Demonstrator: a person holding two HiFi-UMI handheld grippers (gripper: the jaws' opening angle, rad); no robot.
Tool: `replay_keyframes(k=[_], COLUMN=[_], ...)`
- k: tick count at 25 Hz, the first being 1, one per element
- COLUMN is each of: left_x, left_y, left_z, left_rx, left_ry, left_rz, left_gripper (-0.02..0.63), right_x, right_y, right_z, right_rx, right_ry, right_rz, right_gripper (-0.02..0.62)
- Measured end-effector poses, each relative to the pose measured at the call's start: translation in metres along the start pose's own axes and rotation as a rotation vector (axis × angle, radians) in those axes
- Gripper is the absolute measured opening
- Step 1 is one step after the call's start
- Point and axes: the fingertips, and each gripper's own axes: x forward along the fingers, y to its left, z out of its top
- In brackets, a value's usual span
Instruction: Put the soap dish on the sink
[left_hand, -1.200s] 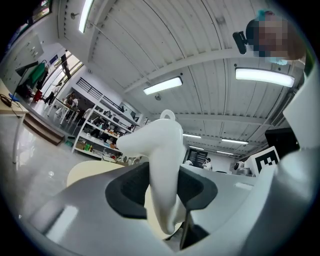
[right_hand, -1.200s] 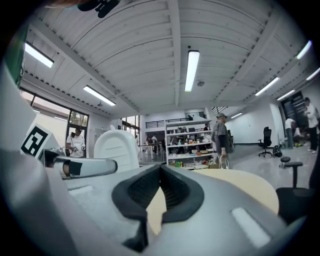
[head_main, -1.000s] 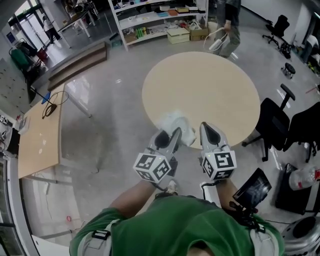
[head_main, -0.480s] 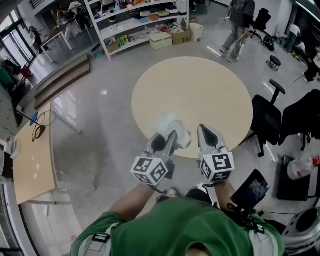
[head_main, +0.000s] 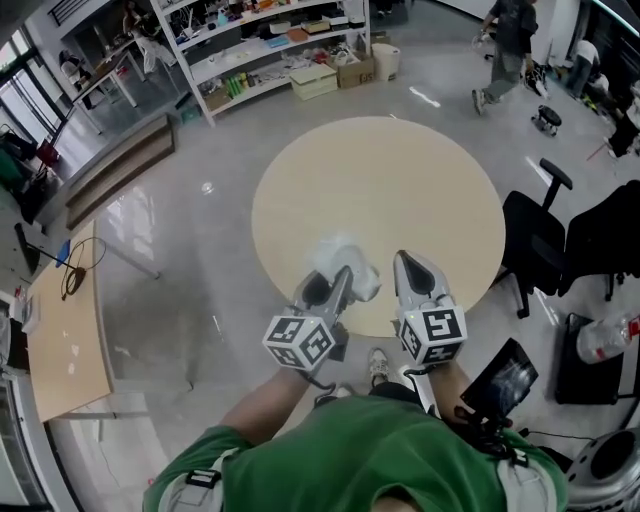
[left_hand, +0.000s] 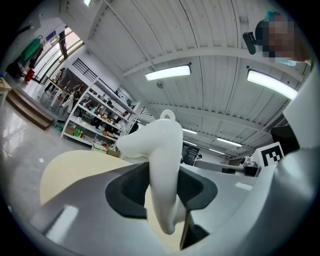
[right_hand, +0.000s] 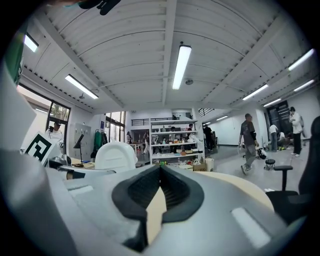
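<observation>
Snugly between left fingers (left_hand: 125, 192), soap dish (left_hand: 164, 150).

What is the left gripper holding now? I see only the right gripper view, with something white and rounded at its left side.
Observer: The left gripper view shows the left gripper shut on the white soap dish.
Operator: Where do both grippers point?
Observer: In the head view the right gripper lies beside the left one, both aimed at a round table.
Operator: Is a sink near?
Observer: No; the head view shows nothing on that table, and no view shows a sink.
</observation>
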Motion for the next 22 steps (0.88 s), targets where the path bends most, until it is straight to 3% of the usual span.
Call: replay_keyframes(k=[8, 22], left_x=[0.065, 0.133], left_y=[0.02, 0.064], left_z=[-0.018, -0.117], left_rx=[-0.017, -0.118], left_ry=[0.059, 0.265], left_rz=[0.035, 0.137], left_gripper=[0.15, 0.15], right_x=[0.048, 0.098], right_y=[-0.05, -0.117], right_z=[-0.012, -0.093], right_rx=[0.013, 0.083], right_ry=[0.035, 0.201], right_rz=[0.012, 0.023], right_gripper=[0.002, 0.002])
